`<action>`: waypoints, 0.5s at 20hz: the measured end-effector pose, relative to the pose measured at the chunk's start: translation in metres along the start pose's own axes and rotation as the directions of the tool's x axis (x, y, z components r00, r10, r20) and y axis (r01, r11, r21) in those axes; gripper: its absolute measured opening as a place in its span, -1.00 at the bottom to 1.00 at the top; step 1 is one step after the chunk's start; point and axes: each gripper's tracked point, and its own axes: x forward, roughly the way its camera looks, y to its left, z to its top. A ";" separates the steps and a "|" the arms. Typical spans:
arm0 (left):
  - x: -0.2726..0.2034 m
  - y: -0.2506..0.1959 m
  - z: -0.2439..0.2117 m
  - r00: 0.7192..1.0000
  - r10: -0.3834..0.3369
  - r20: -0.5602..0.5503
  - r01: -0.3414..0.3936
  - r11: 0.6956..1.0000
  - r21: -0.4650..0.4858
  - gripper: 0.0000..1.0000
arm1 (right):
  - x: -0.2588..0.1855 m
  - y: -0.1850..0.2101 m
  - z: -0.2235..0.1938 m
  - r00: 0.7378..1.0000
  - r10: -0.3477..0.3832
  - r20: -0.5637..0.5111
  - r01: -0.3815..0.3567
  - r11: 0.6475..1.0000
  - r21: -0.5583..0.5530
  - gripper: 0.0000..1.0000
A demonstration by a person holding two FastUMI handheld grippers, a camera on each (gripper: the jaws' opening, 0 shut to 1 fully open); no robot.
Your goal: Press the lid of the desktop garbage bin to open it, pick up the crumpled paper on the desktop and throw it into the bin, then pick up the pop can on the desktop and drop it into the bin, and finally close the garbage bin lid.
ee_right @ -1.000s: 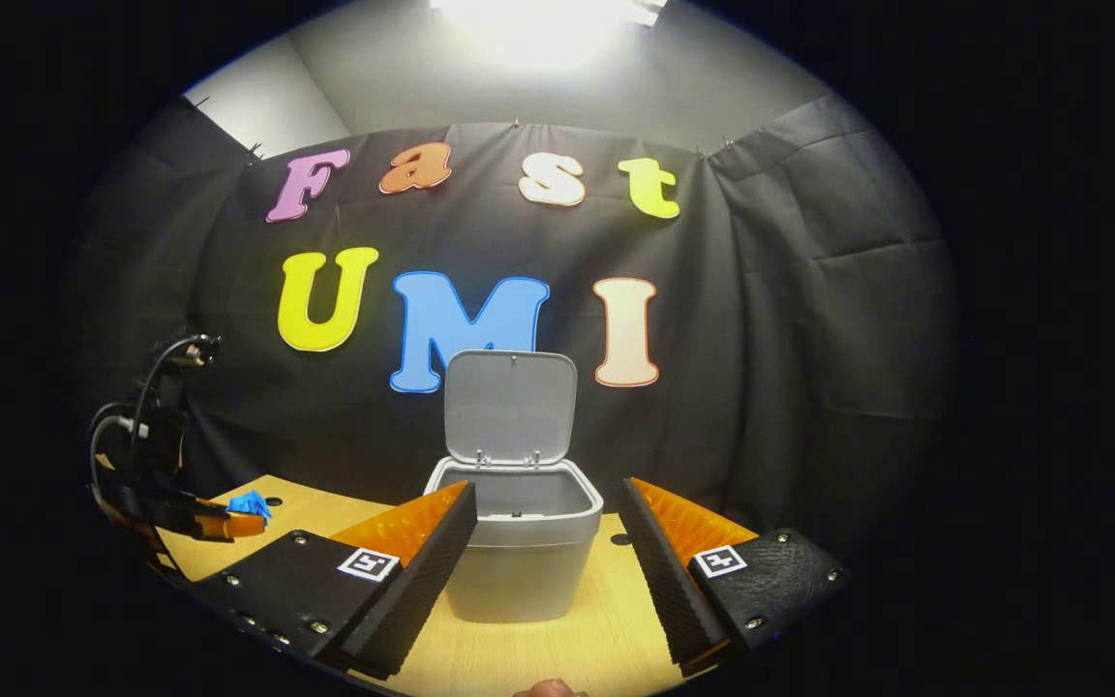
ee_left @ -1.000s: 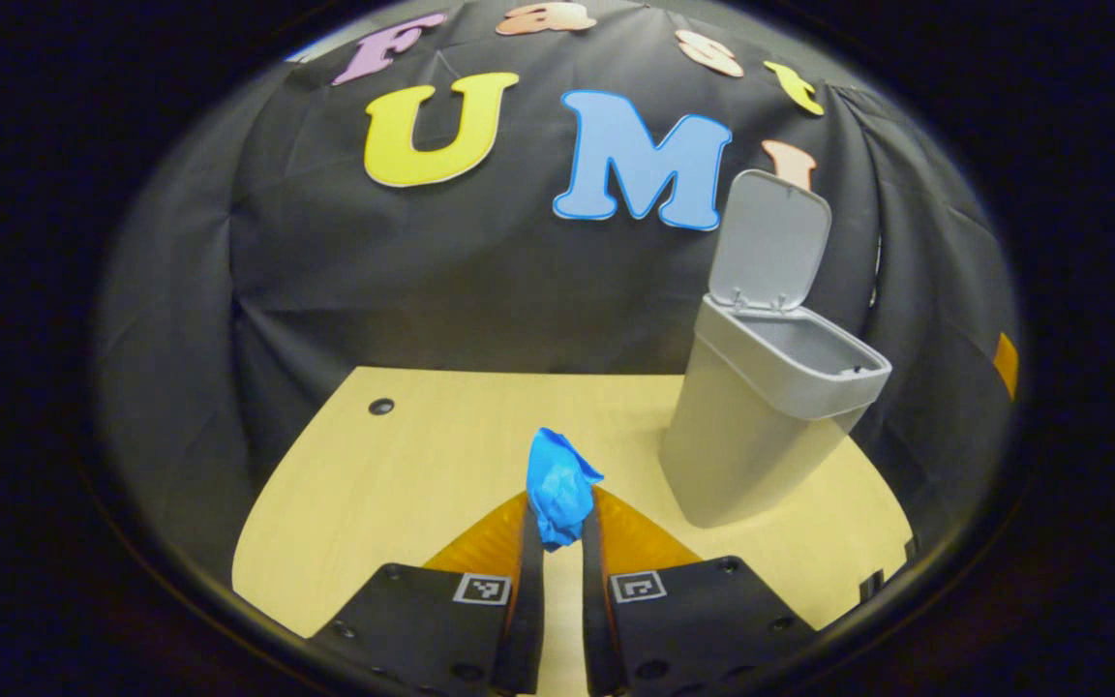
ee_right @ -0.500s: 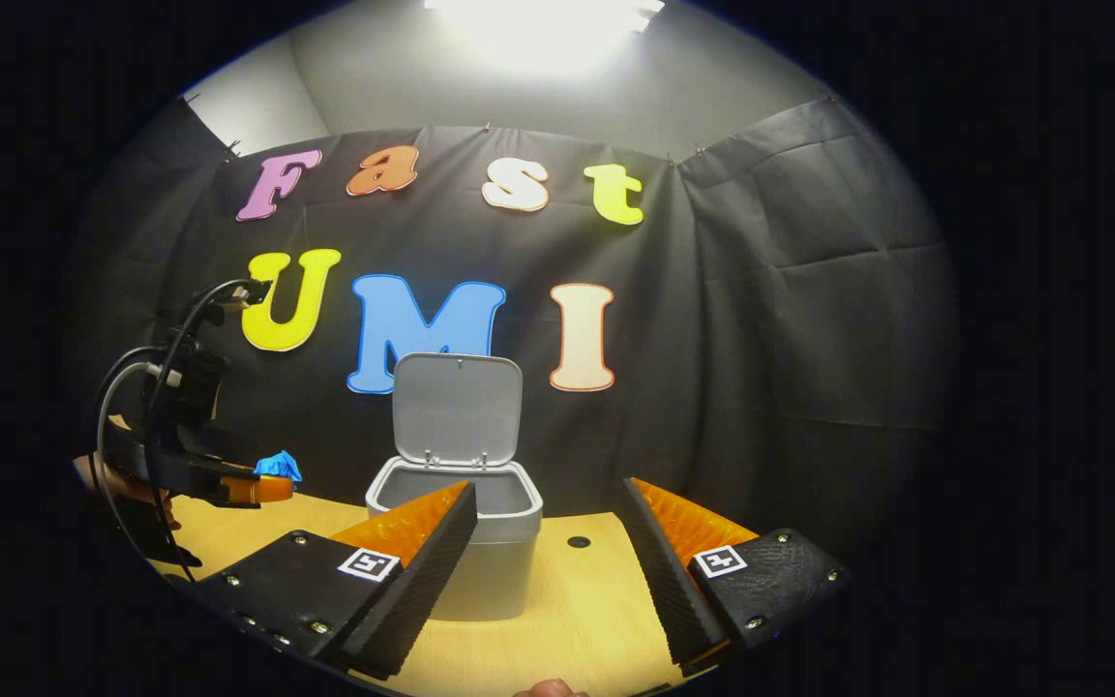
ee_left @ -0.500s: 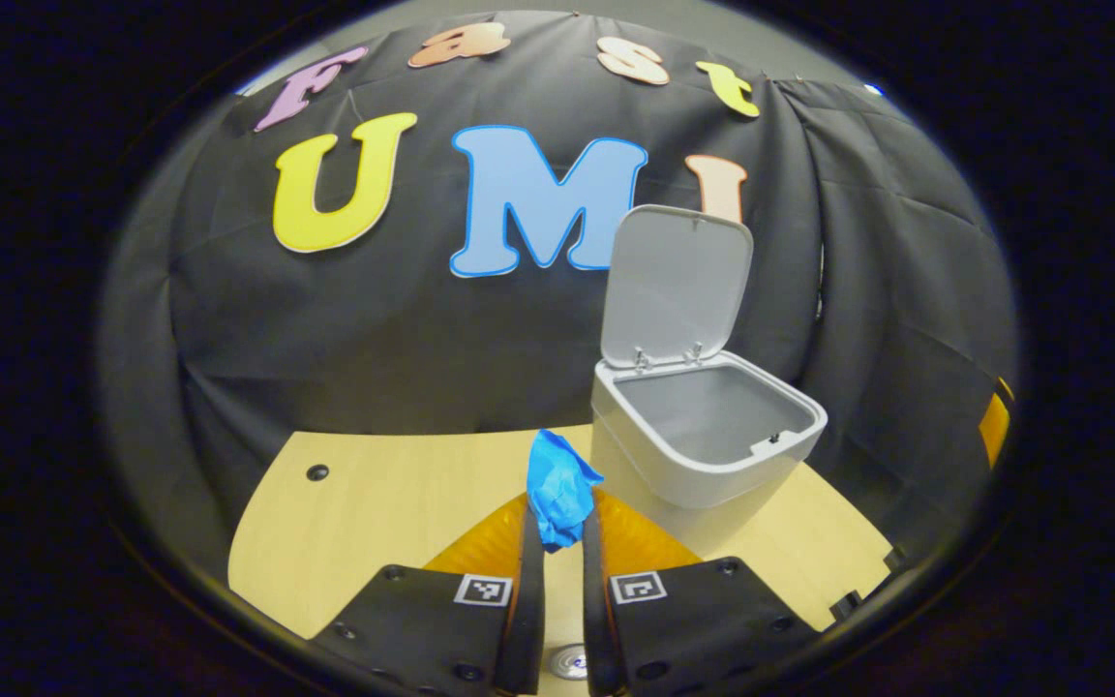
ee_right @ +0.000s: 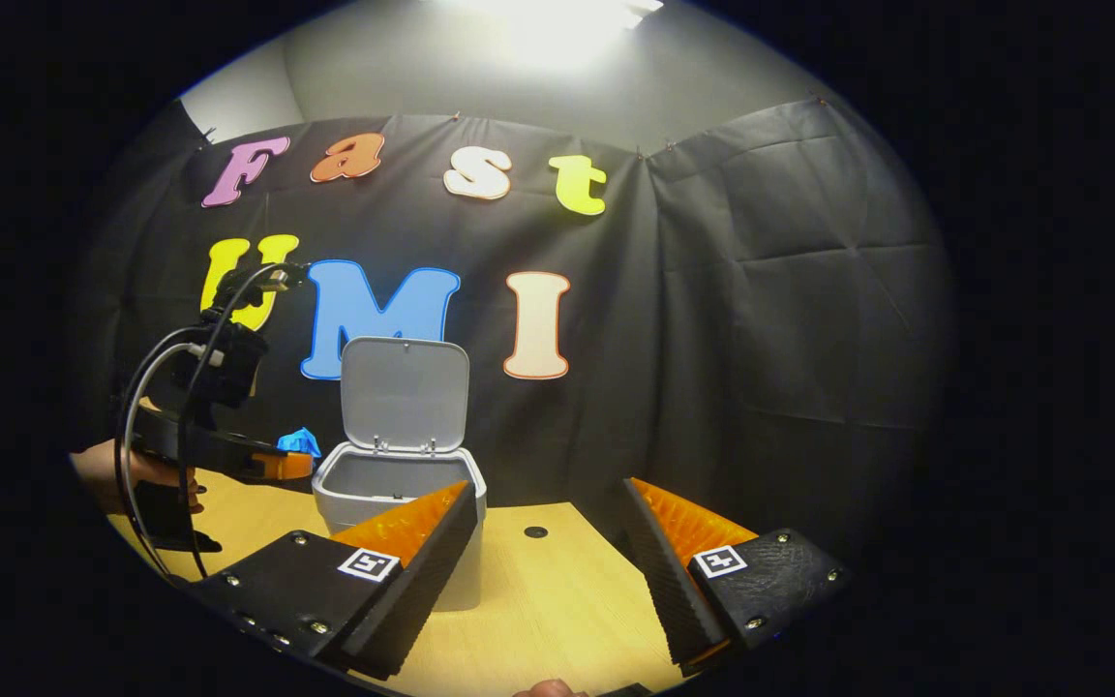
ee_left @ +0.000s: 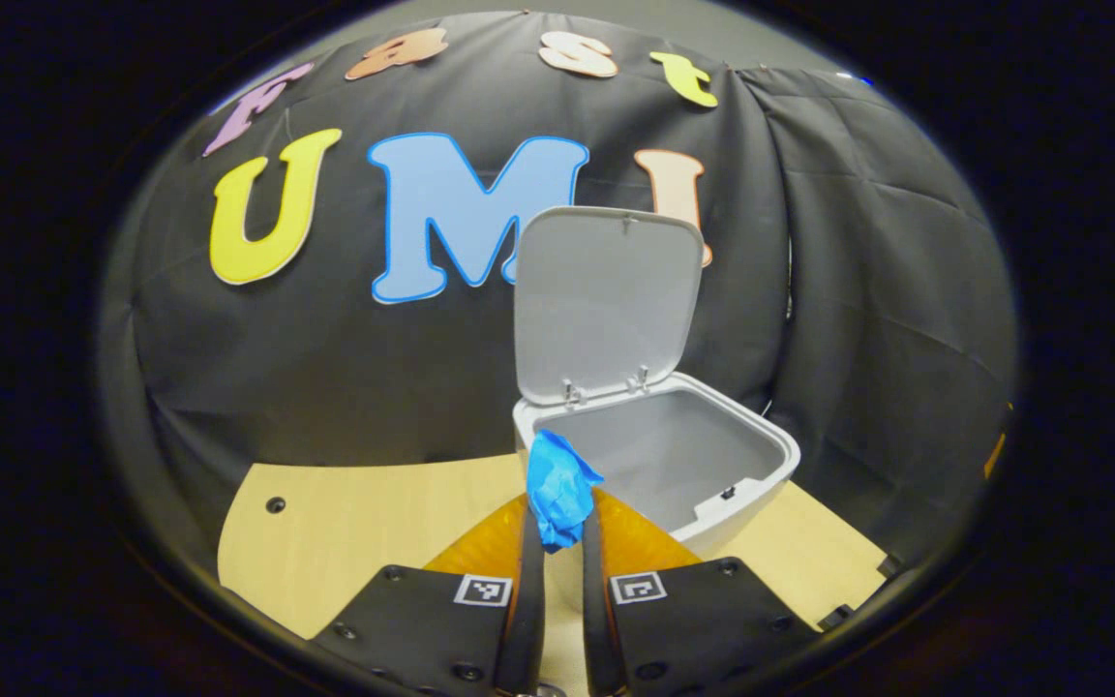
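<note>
My left gripper [ee_left: 557, 528] is shut on a crumpled blue paper [ee_left: 558, 487], held in the air just short of the near rim of the grey garbage bin [ee_left: 712, 474]. The bin's lid [ee_left: 606, 305] stands open and upright at the back, and the inside looks bare. In the right gripper view the left gripper [ee_right: 272, 463], held by a hand [ee_right: 117, 476], carries the blue paper [ee_right: 301, 442] next to the bin [ee_right: 393, 489], whose lid [ee_right: 405, 392] is up. My right gripper [ee_right: 550, 528] hangs open to the right of the bin with nothing between its fingers.
The light wooden desktop [ee_left: 354, 523] has a small round hole [ee_left: 275, 504] at the far left; another hole [ee_right: 536, 531] lies right of the bin in the right gripper view. Black cloth walls close the back and sides. Cables [ee_right: 146, 407] loop off the left gripper.
My left gripper has carried the blue paper rightward and up toward the bin, which now fills the middle of its view. The right gripper has drifted right, away from the bin.
</note>
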 end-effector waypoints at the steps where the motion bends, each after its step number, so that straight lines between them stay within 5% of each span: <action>1: 0.005 -0.007 0.003 1.000 -0.011 0.006 0.011 1.000 0.007 -0.48 | 0.000 -0.001 -0.001 1.000 -0.005 -0.005 0.005 1.000 -0.004 0.89; 10: 0.049 -0.046 0.012 0.998 -0.063 0.000 0.063 0.994 0.088 -0.47 | -0.006 -0.005 -0.001 0.999 -0.034 -0.023 0.033 0.998 -0.050 0.90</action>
